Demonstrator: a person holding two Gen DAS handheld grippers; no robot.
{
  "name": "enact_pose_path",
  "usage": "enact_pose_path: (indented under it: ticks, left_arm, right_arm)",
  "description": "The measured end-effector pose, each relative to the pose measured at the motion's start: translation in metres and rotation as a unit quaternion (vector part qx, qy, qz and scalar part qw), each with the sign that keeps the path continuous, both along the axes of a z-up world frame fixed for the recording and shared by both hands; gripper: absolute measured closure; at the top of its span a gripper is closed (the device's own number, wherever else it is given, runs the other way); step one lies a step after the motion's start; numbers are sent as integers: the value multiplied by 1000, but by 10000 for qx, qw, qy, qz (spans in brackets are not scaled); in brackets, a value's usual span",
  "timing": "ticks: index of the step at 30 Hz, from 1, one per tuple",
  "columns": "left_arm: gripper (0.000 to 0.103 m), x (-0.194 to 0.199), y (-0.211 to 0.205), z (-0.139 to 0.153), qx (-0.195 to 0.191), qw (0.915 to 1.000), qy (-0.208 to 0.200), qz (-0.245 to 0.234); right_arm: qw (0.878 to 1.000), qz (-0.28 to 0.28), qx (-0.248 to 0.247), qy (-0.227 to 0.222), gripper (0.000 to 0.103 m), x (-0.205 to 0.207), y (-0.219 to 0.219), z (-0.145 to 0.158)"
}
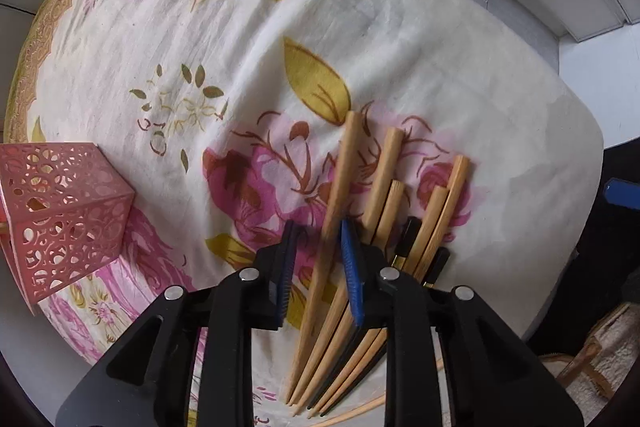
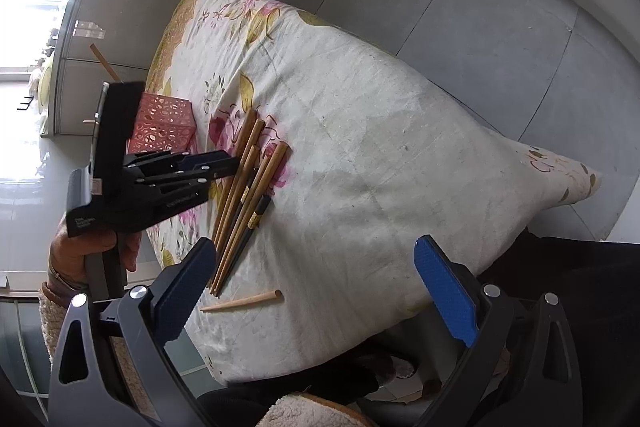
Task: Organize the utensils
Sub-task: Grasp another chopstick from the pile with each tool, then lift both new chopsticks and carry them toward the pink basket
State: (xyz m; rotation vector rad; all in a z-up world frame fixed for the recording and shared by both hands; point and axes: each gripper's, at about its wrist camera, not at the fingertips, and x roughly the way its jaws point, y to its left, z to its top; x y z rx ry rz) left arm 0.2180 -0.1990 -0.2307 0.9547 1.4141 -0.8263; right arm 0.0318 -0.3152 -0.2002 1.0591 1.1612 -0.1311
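Left wrist view shows the left tongs seemingly clamped on one chopstick in the pile beside the pink holder on the desk, right tongs gaping empty, so nearly every stick remains unsorted.

The left wrist view looks almost straight down from close above the table, near its front edge; the chopsticks fill the lower centre and a pink holder sits at the left edge. The right wrist view looks from farther back, off the table's near right corner, slanting down across the cloth toward the far left wall. Both views share the chopsticks, the holder and the flowered cloth. The right view also takes in the left gripper from the side.
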Motion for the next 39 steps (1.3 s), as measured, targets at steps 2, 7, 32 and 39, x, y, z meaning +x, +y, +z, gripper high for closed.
enact_pose_path:
  ticks: [2,7,32,39]
  left_arm:
    - [80,6,7,-2,-94,9998,148,117]
    - [95,19,34,1,-332,9981,184,483]
    - [96,-1,206,92,-2485,9457,-1080,1796]
    - [96,5,214,84,-2433,9435,-1057,1989]
  right_arm:
    - [10000,-47,25,3,7,5,-3,2]
    - [9983,-144,554,77,7,47,-7,7]
    - [9810,915,-961,1418,68,216,81,-25]
    - [9495,1298,-2200,1821,56,236,125,-23]
